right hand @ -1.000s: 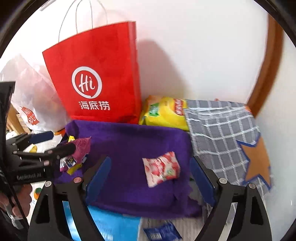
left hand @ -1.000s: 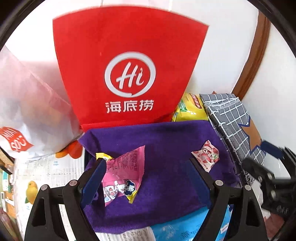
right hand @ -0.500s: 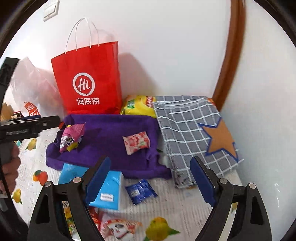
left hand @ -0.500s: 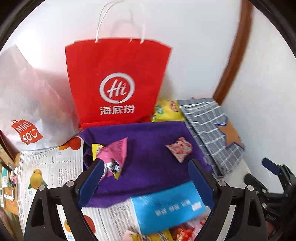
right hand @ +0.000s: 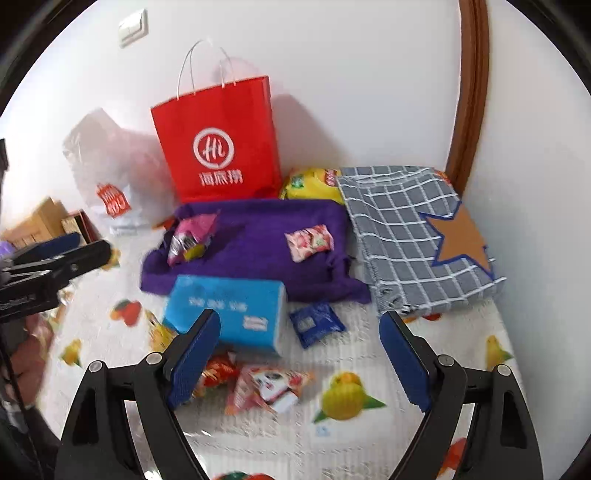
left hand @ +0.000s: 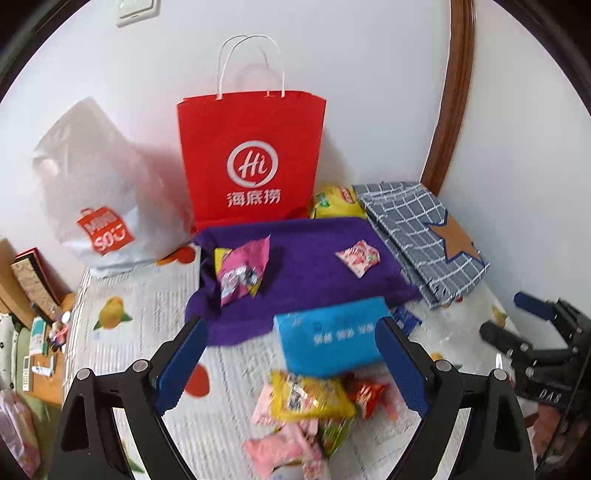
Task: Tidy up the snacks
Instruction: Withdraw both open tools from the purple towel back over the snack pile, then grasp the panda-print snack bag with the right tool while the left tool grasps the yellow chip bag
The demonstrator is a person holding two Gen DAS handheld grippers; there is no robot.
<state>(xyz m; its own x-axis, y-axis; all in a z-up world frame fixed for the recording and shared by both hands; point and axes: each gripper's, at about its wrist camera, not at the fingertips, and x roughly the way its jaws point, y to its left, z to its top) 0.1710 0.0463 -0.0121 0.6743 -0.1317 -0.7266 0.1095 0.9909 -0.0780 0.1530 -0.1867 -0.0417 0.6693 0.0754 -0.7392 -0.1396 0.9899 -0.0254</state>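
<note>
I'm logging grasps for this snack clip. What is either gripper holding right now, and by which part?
Nothing is held. The left gripper and the right gripper both stand open and empty above the loose snacks.

We see a red paper bag [left hand: 251, 158] upright against the wall, white plastic bag [left hand: 107, 192] beside it, grey checked cloth [right hand: 413, 236] with a star, fruit-print table cover [right hand: 347, 398], wall switch [right hand: 133, 26].
</note>
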